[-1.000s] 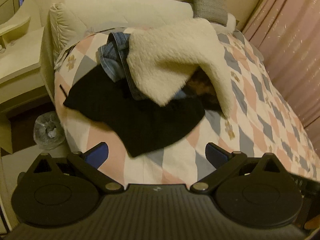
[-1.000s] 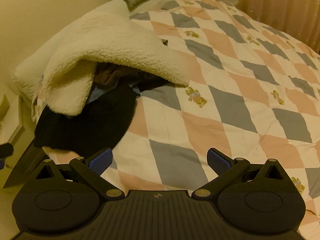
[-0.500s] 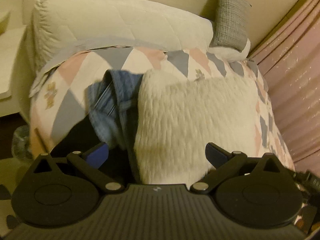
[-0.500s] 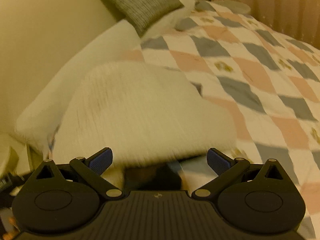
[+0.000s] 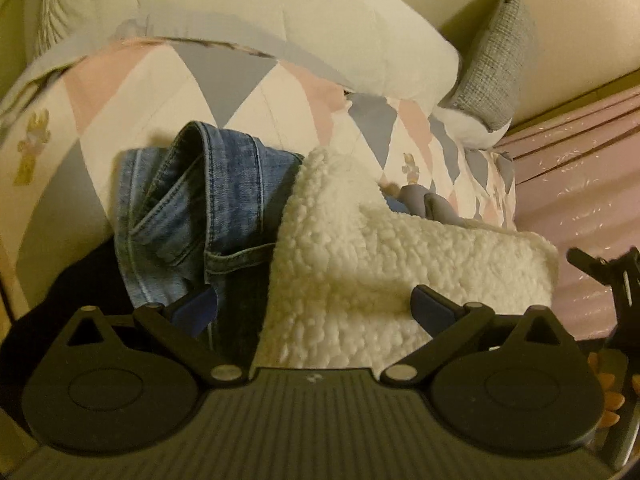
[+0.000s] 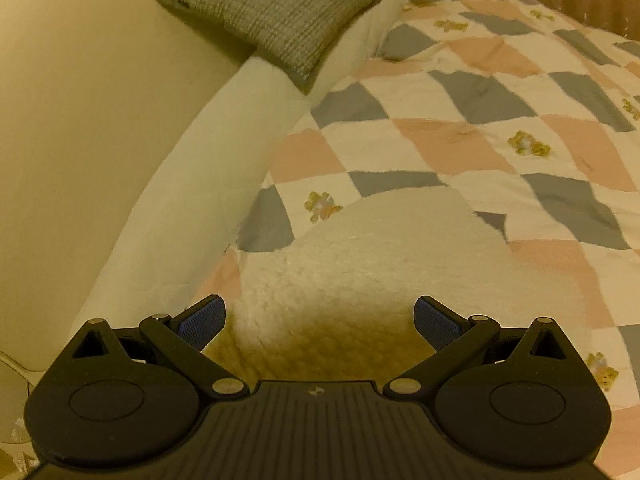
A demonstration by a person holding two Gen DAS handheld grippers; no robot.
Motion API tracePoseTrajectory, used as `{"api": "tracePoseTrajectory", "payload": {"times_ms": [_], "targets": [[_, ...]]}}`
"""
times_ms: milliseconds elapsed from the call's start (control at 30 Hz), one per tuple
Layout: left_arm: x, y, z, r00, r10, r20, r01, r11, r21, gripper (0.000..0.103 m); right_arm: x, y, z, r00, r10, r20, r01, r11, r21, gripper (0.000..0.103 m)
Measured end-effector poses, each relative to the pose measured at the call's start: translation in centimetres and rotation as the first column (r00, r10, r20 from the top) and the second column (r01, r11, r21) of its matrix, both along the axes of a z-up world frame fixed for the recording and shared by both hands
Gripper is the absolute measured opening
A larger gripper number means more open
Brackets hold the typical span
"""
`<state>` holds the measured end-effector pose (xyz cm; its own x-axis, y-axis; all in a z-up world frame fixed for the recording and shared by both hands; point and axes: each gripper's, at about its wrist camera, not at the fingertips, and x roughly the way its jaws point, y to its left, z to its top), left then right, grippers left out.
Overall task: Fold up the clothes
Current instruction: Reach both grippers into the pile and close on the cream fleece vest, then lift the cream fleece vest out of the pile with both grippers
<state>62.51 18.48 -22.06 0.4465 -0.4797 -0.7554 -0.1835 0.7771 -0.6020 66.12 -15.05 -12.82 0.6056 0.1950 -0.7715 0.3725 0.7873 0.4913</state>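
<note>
Just ahead of the left gripper, jaws spread wide and holding nothing, with a heap of three garments: a cream, nubbly sherpa fleece filling the gap between the blue finger pads, a crumpled blue denim piece touching the fleece's left edge, and a black garment underneath at far left. Fleece top edge humped, running left to right across the tool; long axis of the denim cannot be told. Beyond the heap, a pink, grey and white diamond-patterned quilt, then a long white quilted pillow and one grey woven cushion. To the right, pink curtain close by.

Directly under the right gripper, likewise wide open and empty, the same fleece, blurred, its rounded far edge pointing ahead. Open quilt ahead and to the right; white pillow and grey cushion bordering the left.
</note>
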Motion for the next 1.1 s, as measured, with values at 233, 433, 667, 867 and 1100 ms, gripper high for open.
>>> {"api": "tracePoseTrajectory", "payload": {"times_ms": [233, 433, 667, 867, 1100], "targets": [[-0.6, -1.6, 0.5, 0.996, -0.061, 0.061, 0.062, 0.998, -0.022, 0.073, 0.6, 1.3, -2.5, 0.998, 0.035, -0.059, -0.040, 0.995, -0.087, 0.055], [-2.2, -3.6, 1.5, 0.978, -0.150, 0.145, 0.154, 0.988, -0.019, 0.023, -7.9, -2.4, -2.2, 0.998, -0.058, 0.032, 0.057, 0.998, 0.025, 0.022], [-9.2, -7.9, 6.9, 0.888, -0.333, 0.318, 0.329, 0.942, 0.067, 0.018, -19.2, -7.2, -0.3, 0.962, -0.211, 0.171, 0.196, 0.975, 0.103, 0.020], [-20.0, -12.4, 11.1, 0.731, -0.518, 0.445, 0.509, 0.847, 0.149, 0.018, -32.1, -11.3, 3.0, 0.916, -0.282, 0.287, 0.275, 0.959, 0.063, 0.020], [-39.2, -20.0, 7.7, 0.560, -0.742, 0.369, 0.763, 0.635, 0.121, 0.019, -51.4, -16.8, 1.3, 0.909, -0.377, 0.175, 0.398, 0.912, -0.099, 0.034]]}}
